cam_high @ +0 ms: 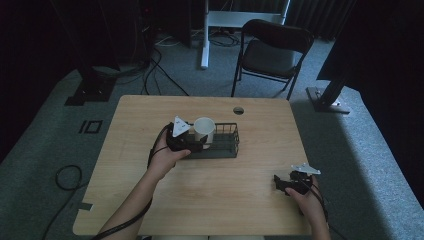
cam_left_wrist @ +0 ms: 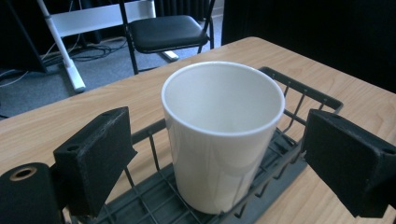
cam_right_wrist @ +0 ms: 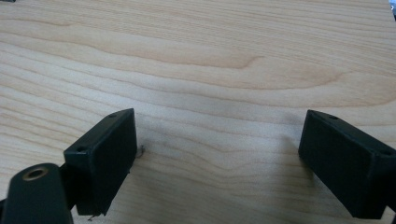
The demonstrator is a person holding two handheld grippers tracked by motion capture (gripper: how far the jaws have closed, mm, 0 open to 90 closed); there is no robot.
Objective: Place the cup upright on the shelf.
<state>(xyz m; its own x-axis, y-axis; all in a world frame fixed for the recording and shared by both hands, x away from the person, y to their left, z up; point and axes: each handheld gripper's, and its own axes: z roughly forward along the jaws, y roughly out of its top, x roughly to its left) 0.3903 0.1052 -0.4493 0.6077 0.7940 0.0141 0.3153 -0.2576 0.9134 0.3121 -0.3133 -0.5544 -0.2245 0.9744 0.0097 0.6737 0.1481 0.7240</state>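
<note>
A white cup (cam_high: 204, 129) stands upright in the left end of a dark wire basket (cam_high: 226, 142) at the middle of the wooden table (cam_high: 150, 115). My left gripper (cam_high: 192, 143) is at the basket's left end, open. In the left gripper view the white cup (cam_left_wrist: 223, 133) sits between the two spread pads (cam_left_wrist: 95, 158), which stand apart from its wall, and the wire basket (cam_left_wrist: 299, 95) runs behind it. My right gripper (cam_high: 280, 183) is near the table's front right, open. Its pads (cam_right_wrist: 105, 156) hover low over bare wood with nothing between them.
A black folding chair (cam_high: 272, 52) stands behind the table's far edge. A white desk leg (cam_high: 205, 35) and cables lie on the grey carpet beyond. A small round hole (cam_high: 238, 110) is in the tabletop near the far edge. Dark stands flank both sides.
</note>
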